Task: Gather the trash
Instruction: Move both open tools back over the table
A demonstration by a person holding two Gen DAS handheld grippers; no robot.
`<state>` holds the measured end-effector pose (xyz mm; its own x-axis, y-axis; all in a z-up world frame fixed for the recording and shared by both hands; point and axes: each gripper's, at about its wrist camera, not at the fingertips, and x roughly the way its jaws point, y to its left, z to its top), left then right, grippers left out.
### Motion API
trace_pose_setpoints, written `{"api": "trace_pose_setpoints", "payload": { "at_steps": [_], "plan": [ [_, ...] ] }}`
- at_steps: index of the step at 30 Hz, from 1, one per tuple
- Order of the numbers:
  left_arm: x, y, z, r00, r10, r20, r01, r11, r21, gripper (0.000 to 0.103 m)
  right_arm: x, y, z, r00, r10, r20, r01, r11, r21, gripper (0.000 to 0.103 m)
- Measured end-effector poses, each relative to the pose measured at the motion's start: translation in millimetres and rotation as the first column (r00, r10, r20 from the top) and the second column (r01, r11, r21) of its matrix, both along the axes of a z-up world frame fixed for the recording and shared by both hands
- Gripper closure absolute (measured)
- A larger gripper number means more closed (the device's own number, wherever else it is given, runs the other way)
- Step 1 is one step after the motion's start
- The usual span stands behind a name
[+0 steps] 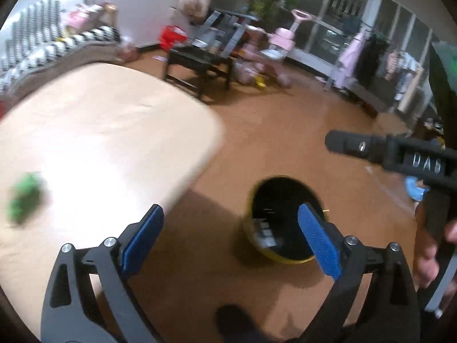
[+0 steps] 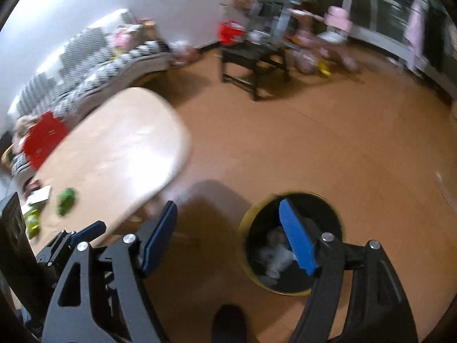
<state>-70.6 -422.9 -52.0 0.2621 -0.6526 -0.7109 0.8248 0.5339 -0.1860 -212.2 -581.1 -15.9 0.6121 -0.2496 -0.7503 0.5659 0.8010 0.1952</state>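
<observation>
A yellow trash bin with a black liner stands on the brown floor beside the beige table. My left gripper hangs open above the floor, between table and bin, with nothing between its blue pads. My right gripper is open too and holds nothing; its right pad overlaps the bin, where crumpled white paper lies inside. A crumpled green piece lies on the table, with a yellow-green wrapper and a white paper near it.
One black finger of the right gripper and a hand show at the right of the left wrist view. A red object sits past the table's far edge. A black low table, a striped sofa and pink toys stand further back.
</observation>
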Motion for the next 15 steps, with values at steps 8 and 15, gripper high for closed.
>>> {"api": "trace_pose_setpoints", "payload": {
  "at_steps": [8,15],
  "plan": [
    [66.3,194.0,56.2,0.931,0.337,0.142,-0.337,0.941,-0.023,0.011,119.9,151.0,26.8,0.928,0.365,0.073,-0.364,0.931,-0.031,0.029],
    [96.2,346.6,58.8,0.822,0.551,0.143,-0.557,0.830,0.005,0.011,198.2,270.2,28.7,0.823,0.565,0.061,-0.563,0.825,-0.043,0.029]
  ]
}}
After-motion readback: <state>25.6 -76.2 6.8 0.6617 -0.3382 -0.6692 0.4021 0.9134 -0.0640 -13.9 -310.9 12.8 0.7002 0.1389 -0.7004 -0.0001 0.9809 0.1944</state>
